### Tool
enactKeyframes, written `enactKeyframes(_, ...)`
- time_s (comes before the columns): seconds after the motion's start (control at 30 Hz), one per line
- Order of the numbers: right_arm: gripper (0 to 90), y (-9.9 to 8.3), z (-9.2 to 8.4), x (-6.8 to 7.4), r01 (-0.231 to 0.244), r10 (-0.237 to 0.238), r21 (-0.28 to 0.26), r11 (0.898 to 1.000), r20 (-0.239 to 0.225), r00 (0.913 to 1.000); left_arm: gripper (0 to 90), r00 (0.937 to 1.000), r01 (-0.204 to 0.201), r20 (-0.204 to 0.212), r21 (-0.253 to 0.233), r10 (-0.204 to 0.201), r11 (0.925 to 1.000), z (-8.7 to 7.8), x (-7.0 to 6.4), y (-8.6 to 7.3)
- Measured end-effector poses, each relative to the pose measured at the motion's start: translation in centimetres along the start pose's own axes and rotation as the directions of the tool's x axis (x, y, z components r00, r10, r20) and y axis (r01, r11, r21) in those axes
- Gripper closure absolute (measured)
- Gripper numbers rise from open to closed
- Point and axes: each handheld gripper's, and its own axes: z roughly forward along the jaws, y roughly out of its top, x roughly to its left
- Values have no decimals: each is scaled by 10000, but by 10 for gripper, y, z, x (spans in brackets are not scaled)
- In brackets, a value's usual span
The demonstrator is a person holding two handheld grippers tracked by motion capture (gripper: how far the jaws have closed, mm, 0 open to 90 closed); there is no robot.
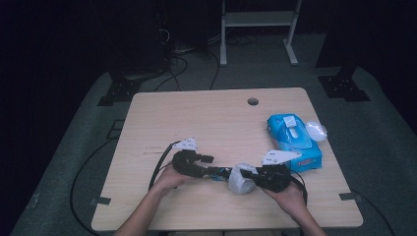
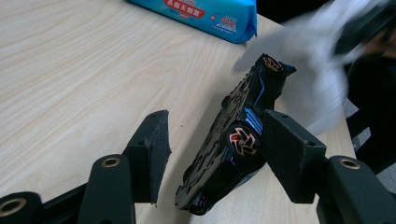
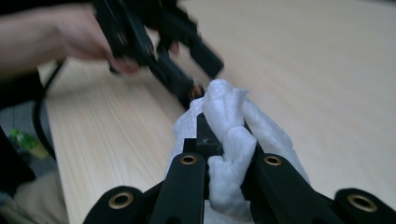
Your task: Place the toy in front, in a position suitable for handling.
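Blue wipes pack (image 1: pixel 295 142), crumpled white tissue (image 1: pixel 316 131), wooden table (image 1: pixel 206 118)

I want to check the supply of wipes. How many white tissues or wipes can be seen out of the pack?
2. One white tissue is clamped in the right gripper, against the toy car. Another crumpled tissue lies beside the blue wipes pack. More may be inside.

Both forearms enter from bottom edge of high view, angled inward toward lower centre. Left hand (image 1: pixel 169 178) wraps left gripper (image 1: pixel 210 169) from below, gripper lying level, pointing right across frame. In left gripper view jaws part-open, right jaw pressed against side of toy car (image 2: pixel 233 140), left jaw standing clear. Right hand (image 1: pixel 290 194) cups right gripper (image 1: pixel 248 178), pointing left toward the other. In right gripper view jaws clamped tight on tissue (image 3: pixel 229 140).
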Motion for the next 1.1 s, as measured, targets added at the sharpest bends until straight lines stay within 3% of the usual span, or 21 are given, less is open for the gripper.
enactKeyframes(0.13, 849, -9, 10, -4, -476, 476, 137, 9988, -30, 9989, 416, 10000, -81, 2, 71, 81, 9999, 0, -2, 0)
enactKeyframes(0.63, 849, -13, 16, -6, -676, 681, 319, 9972, -175, 9975, 399, 9998, -74, 175, 142, 71, 9999, -2, -3, -1)
enactKeyframes(0.77, 848, -13, 17, -10, -833, 840, 348, 9959, -202, 9963, 391, 9996, -212, 170, 434, 205, 9988, -1, -6, -2)
enactKeyframes(0.9, 849, -13, 17, -11, -880, 890, 381, 9954, -251, 9957, 447, 9991, -271, 336, 398, 258, 9988, 2, -6, -4)
enactKeyframes(1.0, 848, -13, 16, -11, -891, 902, 370, 9953, -292, 9955, 460, 9981, 74, 605, -10, -73, 10000, 1, -4, -4)
enactKeyframes(1.1, 848, -10, 13, -13, -1051, 1056, 133, 9944, -401, 9936, 502, 9982, -4, 597, 68, 0, 10000, 0, -4, -3)
